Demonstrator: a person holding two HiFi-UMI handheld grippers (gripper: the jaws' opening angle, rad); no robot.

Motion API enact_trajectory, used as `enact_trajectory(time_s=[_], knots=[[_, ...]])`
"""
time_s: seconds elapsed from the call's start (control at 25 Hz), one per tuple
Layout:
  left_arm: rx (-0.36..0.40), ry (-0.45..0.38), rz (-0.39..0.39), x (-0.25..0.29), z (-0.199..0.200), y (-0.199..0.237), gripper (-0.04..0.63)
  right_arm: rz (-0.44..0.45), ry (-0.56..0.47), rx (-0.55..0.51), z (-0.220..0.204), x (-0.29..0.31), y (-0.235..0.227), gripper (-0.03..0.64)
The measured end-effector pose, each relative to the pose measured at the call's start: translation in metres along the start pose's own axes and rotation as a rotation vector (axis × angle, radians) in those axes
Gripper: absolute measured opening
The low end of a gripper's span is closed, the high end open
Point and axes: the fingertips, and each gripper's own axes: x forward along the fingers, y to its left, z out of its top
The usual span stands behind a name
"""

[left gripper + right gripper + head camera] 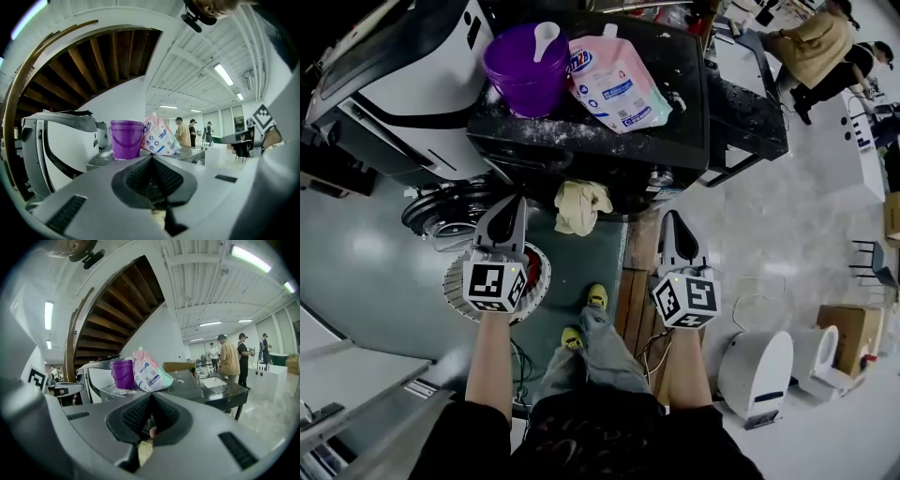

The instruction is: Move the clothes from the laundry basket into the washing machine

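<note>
Bare arms (492, 361) hold the left gripper (513, 202) and right gripper (669, 219), both with fingers (137, 177) pressed together on nothing. Between them a pale yellow cloth (581, 206) hangs at the washing machine (684, 131) front. It looks soft, light and floppy, so pinch a thick fold near its top
</note>
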Motion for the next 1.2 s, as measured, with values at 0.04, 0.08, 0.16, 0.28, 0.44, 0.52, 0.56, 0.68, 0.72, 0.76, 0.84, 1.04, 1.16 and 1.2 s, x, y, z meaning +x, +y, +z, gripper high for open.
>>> enact_trajectory(time_s=[0.04, 0.08, 0.16, 0.28, 0.44, 0.52, 0.56, 0.68, 0.72, 0.76, 0.84, 1.04, 1.16, 1.2], knots=[[-0.003, 0.002, 0.002, -0.006, 0.008, 0.001, 0.011, -0.003, -0.002, -0.005, 0.007, -0.005, 0.002, 0.005], [-0.006, 0.004, 0.004, -0.012, 0.016, 0.001, 0.011, -0.009, -0.005, -0.009, 0.014, -0.01, 0.003, 0.005], [-0.003, 0.0, 0.008, -0.025, 0.031, 0.001, 0.011, -0.024, -0.009, -0.01, 0.026, -0.021, 0.001, 0.005], [-0.001, -0.009, 0.015, -0.044, 0.049, -0.001, 0.011, -0.035, -0.015, -0.017, 0.04, -0.038, 0.003, 0.005], [-0.015, -0.019, 0.021, -0.067, 0.069, -0.002, 0.011, -0.035, -0.032, -0.022, 0.06, -0.06, 0.011, 0.005], [-0.008, -0.029, 0.022, -0.075, 0.081, -0.002, 0.011, -0.033, -0.046, -0.026, 0.071, -0.068, 0.015, 0.005], [-0.001, -0.03, 0.022, -0.079, 0.085, -0.003, 0.011, -0.032, -0.051, -0.03, 0.075, -0.072, 0.018, 0.005], [0.012, -0.033, 0.024, -0.092, 0.096, -0.002, 0.011, -0.029, -0.066, -0.037, 0.086, -0.086, 0.024, 0.005], [0.008, -0.04, 0.024, -0.096, 0.101, -0.001, 0.011, -0.029, -0.072, -0.036, 0.09, -0.089, 0.026, 0.005], [0.008, -0.047, 0.023, -0.099, 0.106, -0.001, 0.011, -0.028, -0.08, -0.035, 0.093, -0.092, 0.027, 0.005], [0.021, -0.059, 0.023, -0.106, 0.115, -0.003, 0.011, -0.027, -0.094, -0.033, 0.099, -0.098, 0.029, 0.005], [0.04, -0.062, 0.026, -0.122, 0.126, -0.007, 0.011, -0.022, -0.114, -0.035, 0.109, -0.112, 0.035, 0.005], [0.028, -0.071, 0.021, -0.13, 0.131, -0.007, 0.011, -0.021, -0.122, -0.042, 0.116, -0.118, 0.038, 0.005], [0.021, -0.078, 0.019, -0.132, 0.134, -0.006, 0.011, -0.021, -0.128, -0.043, 0.119, -0.12, 0.039, 0.005]])
